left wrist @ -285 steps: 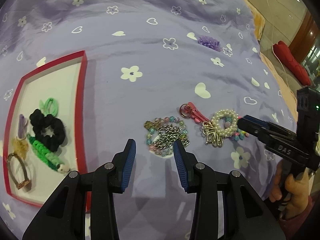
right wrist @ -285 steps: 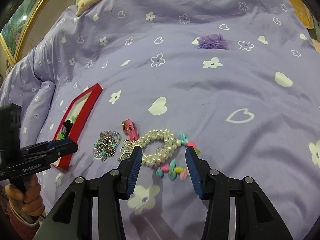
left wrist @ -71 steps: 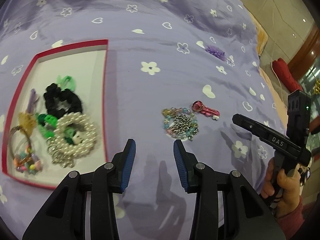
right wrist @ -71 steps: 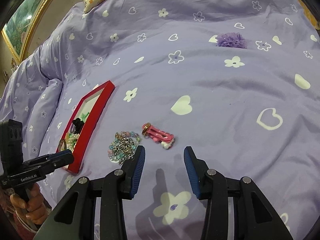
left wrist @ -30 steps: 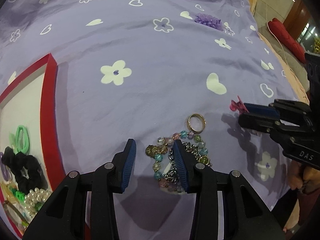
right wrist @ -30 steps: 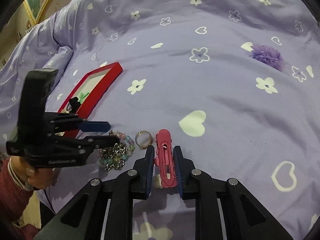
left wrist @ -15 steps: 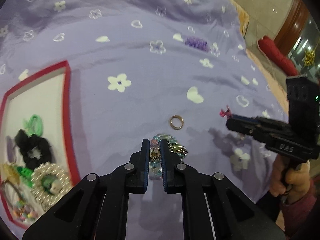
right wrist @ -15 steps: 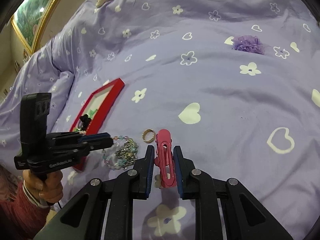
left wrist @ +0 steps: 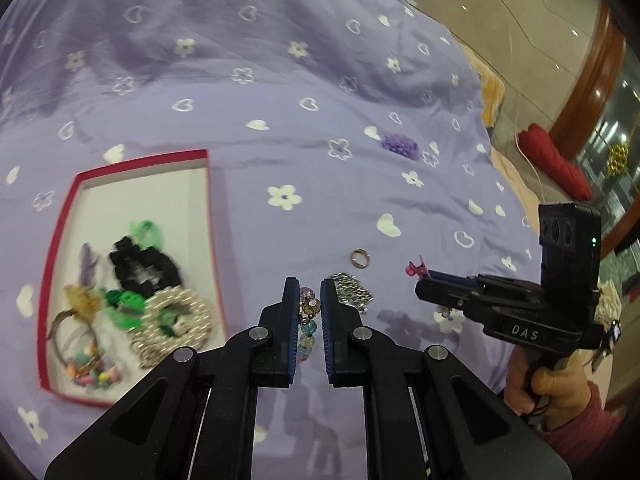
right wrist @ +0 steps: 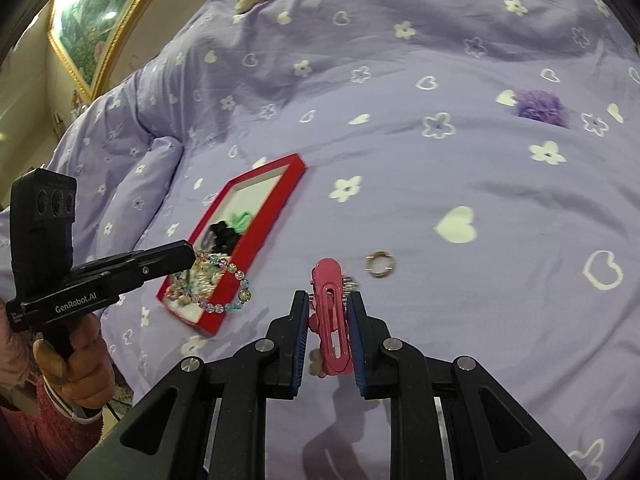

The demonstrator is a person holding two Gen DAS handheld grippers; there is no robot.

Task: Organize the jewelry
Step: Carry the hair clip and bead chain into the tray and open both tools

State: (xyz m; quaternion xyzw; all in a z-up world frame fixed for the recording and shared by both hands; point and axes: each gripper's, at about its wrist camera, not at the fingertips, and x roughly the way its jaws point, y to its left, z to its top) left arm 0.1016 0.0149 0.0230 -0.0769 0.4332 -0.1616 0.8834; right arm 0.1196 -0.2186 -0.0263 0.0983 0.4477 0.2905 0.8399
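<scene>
Left gripper: clamped on the beaded bracelet, lifted just right of the red tray for dropping in.
Right gripper: closed on the pink hair clip, held farther right.
Gold ring: left on the bedspread.

Open bedspread beyond, ring and chain ahead, tray left.

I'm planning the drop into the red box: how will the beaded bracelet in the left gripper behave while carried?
Probably floppy: the beaded bracelet hangs from the left gripper as a drooping loop, so it may swing. Its glassy beads look smooth and could slip. Over the red box it should likely collapse into a heap rather than roll.
</scene>
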